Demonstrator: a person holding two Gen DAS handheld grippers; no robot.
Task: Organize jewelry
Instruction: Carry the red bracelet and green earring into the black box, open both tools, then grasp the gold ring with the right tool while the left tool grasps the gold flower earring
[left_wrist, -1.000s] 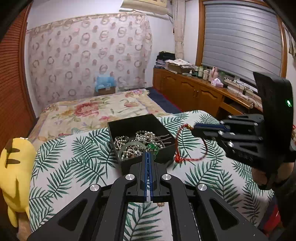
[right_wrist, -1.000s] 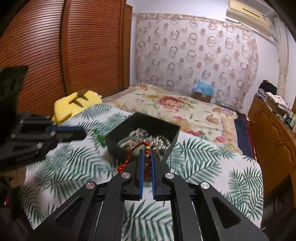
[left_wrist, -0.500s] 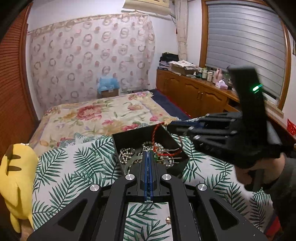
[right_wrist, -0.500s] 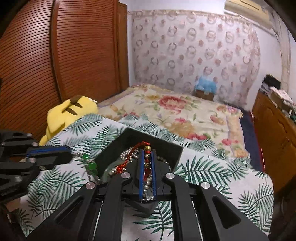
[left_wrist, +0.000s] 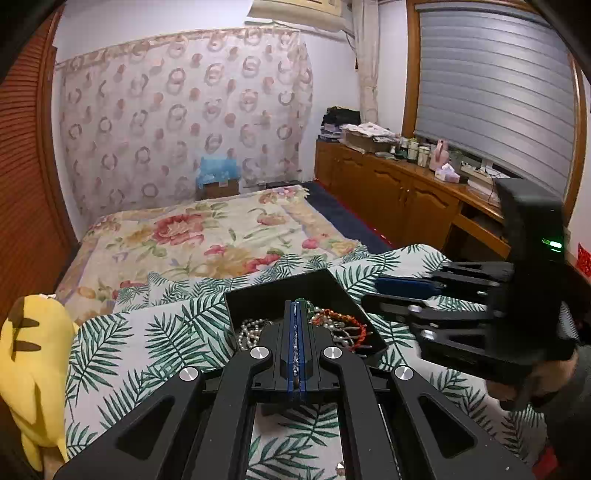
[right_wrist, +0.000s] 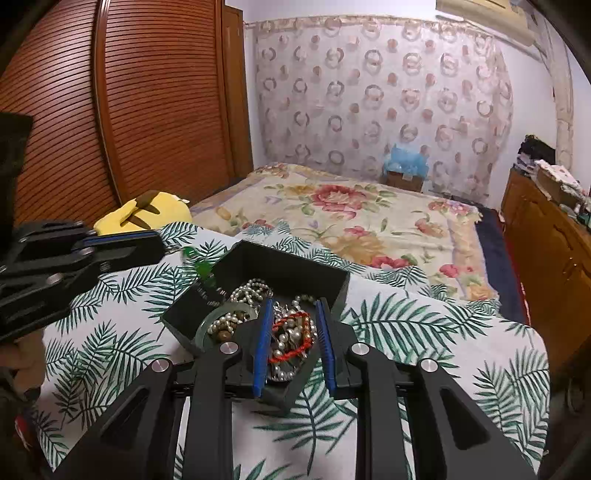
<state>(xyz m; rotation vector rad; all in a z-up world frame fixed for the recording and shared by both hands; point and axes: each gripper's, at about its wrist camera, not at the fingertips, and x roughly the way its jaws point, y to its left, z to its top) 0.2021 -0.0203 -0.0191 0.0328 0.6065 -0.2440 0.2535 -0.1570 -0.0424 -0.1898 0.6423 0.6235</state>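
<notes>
Right wrist view: the red beaded bracelet (right_wrist: 291, 338) lies in the black box (right_wrist: 334, 286) on top of the pearl strands (right_wrist: 251, 290), between the blue pads of the right claw (right_wrist: 293, 345), whose jaws have just been opening and now stand narrowly apart with the cord loose between them, not pressed. A pale green bangle (right_wrist: 207, 330) rests on the near-left rim of the box, and a green beaded piece (right_wrist: 203, 267) hangs from the left claw (right_wrist: 122, 247) just left of the box, that claw being fully closed on it as far as I can judge. The box sits on the palm-leaf bedspread (right_wrist: 424, 325), with a yellow plush toy (right_wrist: 147, 212) farther left and the floral blanket (right_wrist: 351, 214) beyond. From the left wrist view the same box (left_wrist: 280, 295) lies just ahead of the closed left claw (left_wrist: 297, 306). To my eye the drop is nearly done. The right claw ought to widen a little more and lift straight up, so that no bead or tassel catches a pad and drags the bracelet back over the rim; the left should wait until it clears.
</notes>
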